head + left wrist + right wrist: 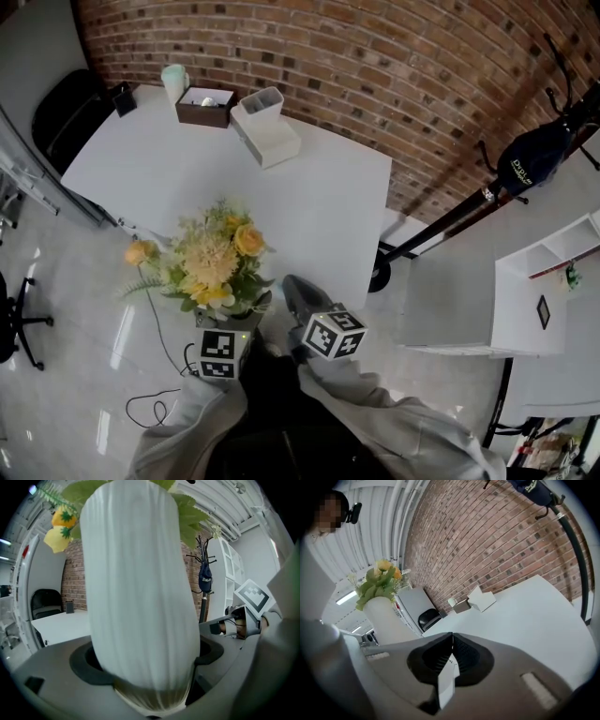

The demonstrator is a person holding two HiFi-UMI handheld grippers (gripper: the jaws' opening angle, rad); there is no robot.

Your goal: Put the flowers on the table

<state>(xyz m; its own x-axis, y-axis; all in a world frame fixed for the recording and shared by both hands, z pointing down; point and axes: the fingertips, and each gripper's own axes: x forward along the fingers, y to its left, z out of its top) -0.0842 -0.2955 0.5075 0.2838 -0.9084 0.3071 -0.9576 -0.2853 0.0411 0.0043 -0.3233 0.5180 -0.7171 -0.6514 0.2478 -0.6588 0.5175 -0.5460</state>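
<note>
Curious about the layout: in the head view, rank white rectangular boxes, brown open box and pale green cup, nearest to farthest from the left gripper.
From the left gripper, holding the white ribbed vase:
1. White rectangular boxes, mid-table.
2. Brown open box, beyond them, to the left.
3. Pale green cup, far left edge.

Office, white meeting table point(187, 178), black chair point(67, 120), brick wall point(375, 66), coat stand point(441, 223)

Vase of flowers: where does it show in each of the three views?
Head view: vase of flowers lower left of centre, above the marker cubes.
Left gripper view: fills the centre, clamped between the jaws.
Right gripper view: left of centre.
Shared landmark: the white table.
</note>
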